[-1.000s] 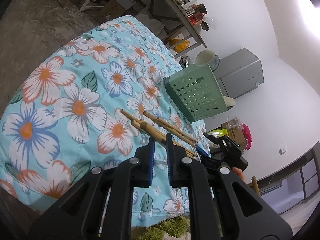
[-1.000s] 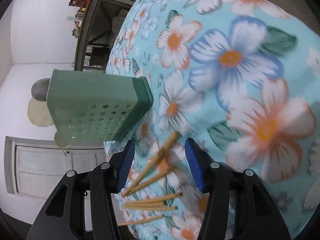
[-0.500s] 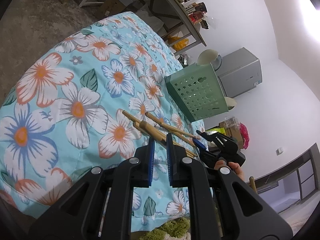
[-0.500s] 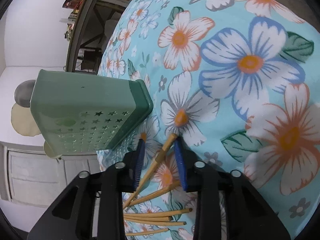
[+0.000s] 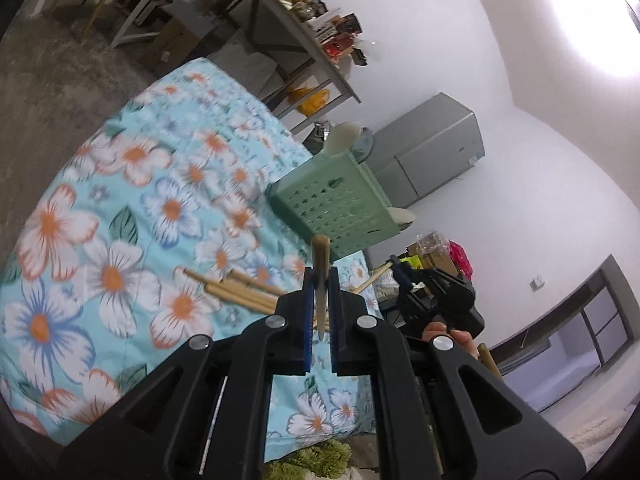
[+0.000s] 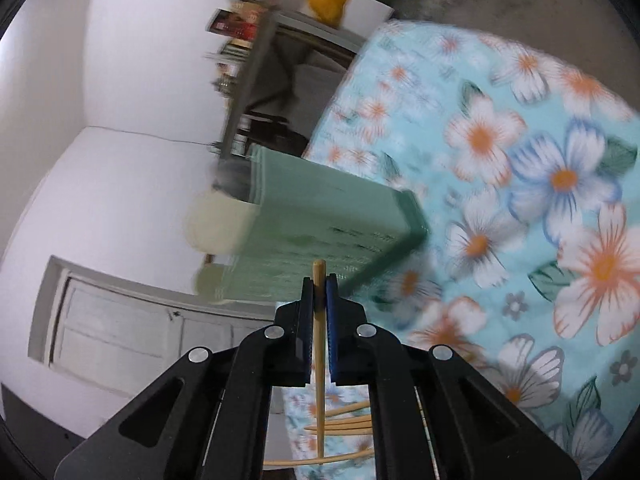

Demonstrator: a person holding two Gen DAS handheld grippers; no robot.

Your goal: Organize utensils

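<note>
Bamboo chopsticks everywhere on this one. So the left hand-held gripper [image 5: 320, 284] is clamped on a single chopstick [image 5: 321, 264], blue pads squeezed right against it, with the blunt end poking up past the fingertips and the thin end hanging down between the black arms. Same deal with the right hand-held gripper [image 6: 319, 294]: its jaws have just been closing and now pinch another chopstick [image 6: 319, 320], which runs straight through the pads, top end sticking out just above them, long tail trailing down toward the camera. Both sticks are lifted clear of the floral cloth [image 5: 120, 216] covering the worktop. In the left wrist view the remaining chopsticks [image 5: 236, 292] lie in a loose bunch on the cloth just left of the gripper tips, and the right gripper shows up off to the right, held by a hand [image 5: 448, 330]. In the right wrist view a few more loose sticks [image 6: 344, 424] lie fanned out below the jaws. A green perforated basket [image 5: 336, 208] sits on the far side of the cloth, beyond both held sticks, near but not touching them. Right view is pretty blurry.
</note>
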